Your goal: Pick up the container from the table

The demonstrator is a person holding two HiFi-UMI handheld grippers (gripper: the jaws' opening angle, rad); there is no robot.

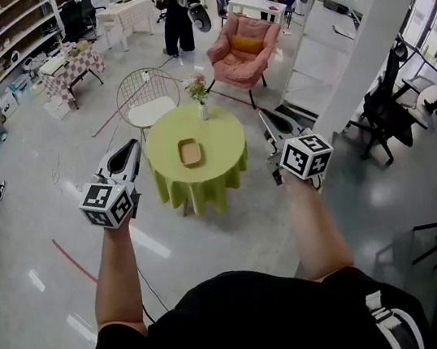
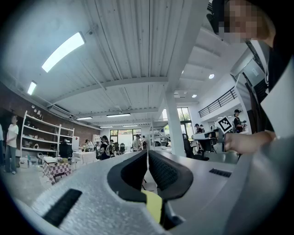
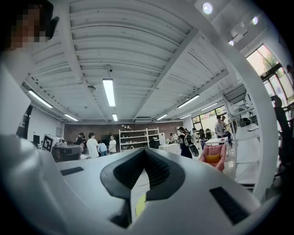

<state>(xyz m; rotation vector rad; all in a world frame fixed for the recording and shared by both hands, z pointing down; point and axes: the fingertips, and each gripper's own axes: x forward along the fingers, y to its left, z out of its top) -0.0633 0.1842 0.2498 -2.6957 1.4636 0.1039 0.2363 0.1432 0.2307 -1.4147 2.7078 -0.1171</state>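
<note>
A shallow tan container lies in the middle of a round table with a green cloth, a few steps ahead of me. Behind it on the table stands a small white vase of flowers. My left gripper is held level to the left of the table, short of it. My right gripper hovers level at the table's right edge. Both are well above the floor and apart from the container. In the left gripper view the jaws meet with nothing between them. In the right gripper view the jaws are likewise closed and empty.
A wire chair stands behind the table on the left and a pink armchair behind it on the right. A white column rises at the right, with black office chairs beyond. Shelves and several people fill the far side.
</note>
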